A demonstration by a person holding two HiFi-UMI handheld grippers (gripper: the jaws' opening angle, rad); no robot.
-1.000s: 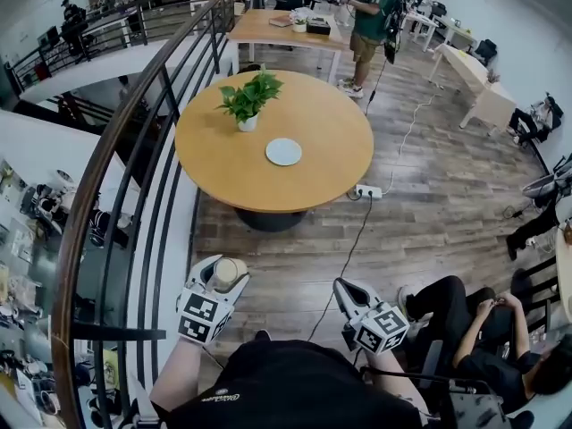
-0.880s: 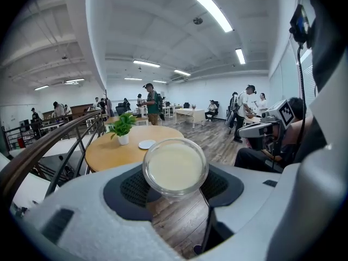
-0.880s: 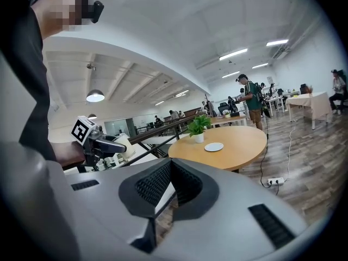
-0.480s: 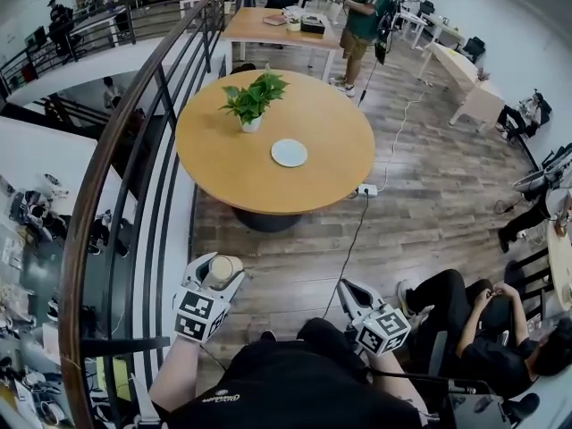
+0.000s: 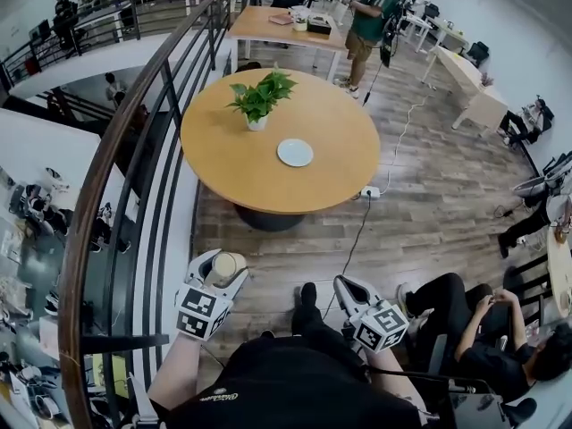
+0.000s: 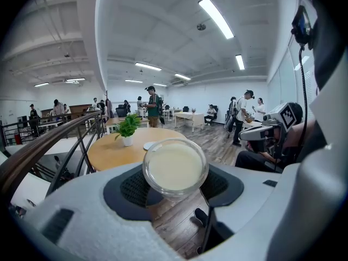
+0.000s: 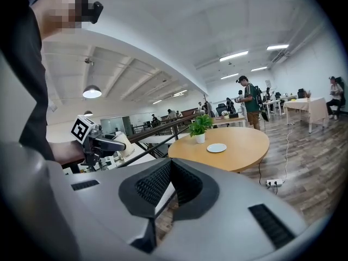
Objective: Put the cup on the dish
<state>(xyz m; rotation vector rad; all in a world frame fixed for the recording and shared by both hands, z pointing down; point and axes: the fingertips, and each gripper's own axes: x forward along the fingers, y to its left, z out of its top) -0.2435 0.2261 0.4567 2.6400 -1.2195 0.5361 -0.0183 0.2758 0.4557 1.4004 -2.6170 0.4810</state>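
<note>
My left gripper (image 5: 223, 268) is shut on a cream cup (image 5: 227, 265) and holds it over the wood floor beside the railing. In the left gripper view the cup (image 6: 175, 167) sits between the dark pads, its round end facing the camera. The white dish (image 5: 295, 153) lies on the round wooden table (image 5: 232, 172) well ahead, small in the left gripper view (image 6: 149, 145) and the right gripper view (image 7: 217, 148). My right gripper (image 5: 343, 290) hangs at the lower right, its jaws closed together on nothing (image 7: 170, 170). From there the left gripper (image 7: 103, 143) and cup (image 7: 123, 143) show.
A potted plant (image 5: 259, 101) stands on the table behind the dish. A dark metal railing (image 5: 134, 150) runs along the left. A power strip (image 5: 370, 191) and cable lie on the floor. A person sits at the right (image 5: 465, 315); another stands by a far table (image 5: 366, 21).
The view has shifted slightly, and a dark shoe now shows between the two grippers. Both grippers keep their places in the view, the left still shut on the cup.
</note>
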